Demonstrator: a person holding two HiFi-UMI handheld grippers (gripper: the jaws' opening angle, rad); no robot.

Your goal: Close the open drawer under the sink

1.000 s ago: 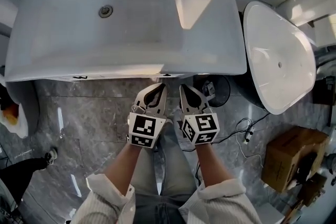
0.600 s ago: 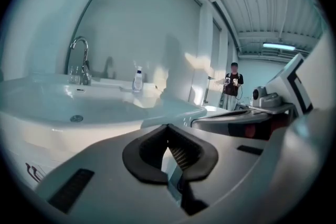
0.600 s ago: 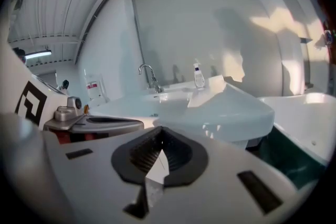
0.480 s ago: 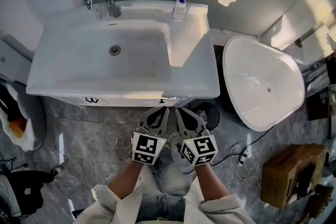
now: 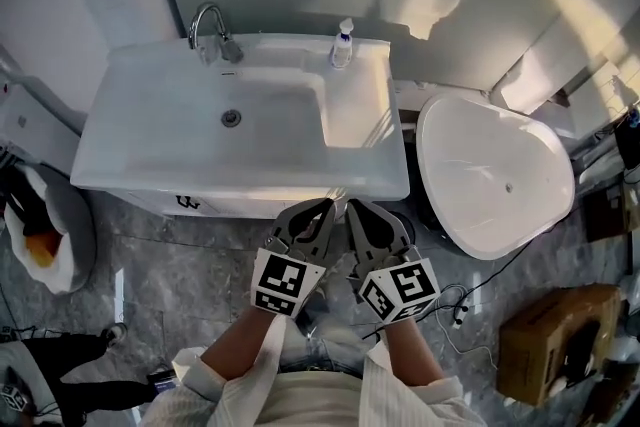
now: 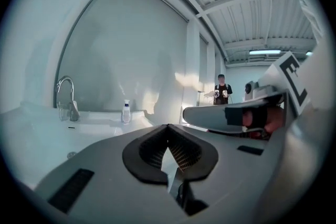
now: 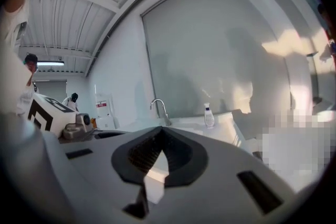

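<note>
The white sink (image 5: 150, 130) sits on a cabinet; only a thin strip of the cabinet front (image 5: 235, 206) shows under its front rim, so I cannot tell how far the drawer stands out. My left gripper (image 5: 323, 208) and right gripper (image 5: 353, 208) are side by side just in front of the rim's right part, both shut with nothing between them. In the left gripper view the left gripper (image 6: 168, 126) has its jaws meeting, pointed over the sink (image 6: 100, 123). The right gripper (image 7: 160, 129) in its own view is likewise closed and empty.
A faucet (image 5: 211, 27) and a soap bottle (image 5: 343, 42) stand at the sink's back. A white oval basin (image 5: 495, 177) lies to the right, with cables (image 5: 458, 301) and a cardboard box (image 5: 545, 340) on the marble floor. A white bin (image 5: 45, 225) stands left. A person (image 6: 221, 89) stands far off.
The head view has pulled back and up, so the sink looks smaller and the faucet and wall now show. Both grippers stay shut, side by side before the sink's front rim.
</note>
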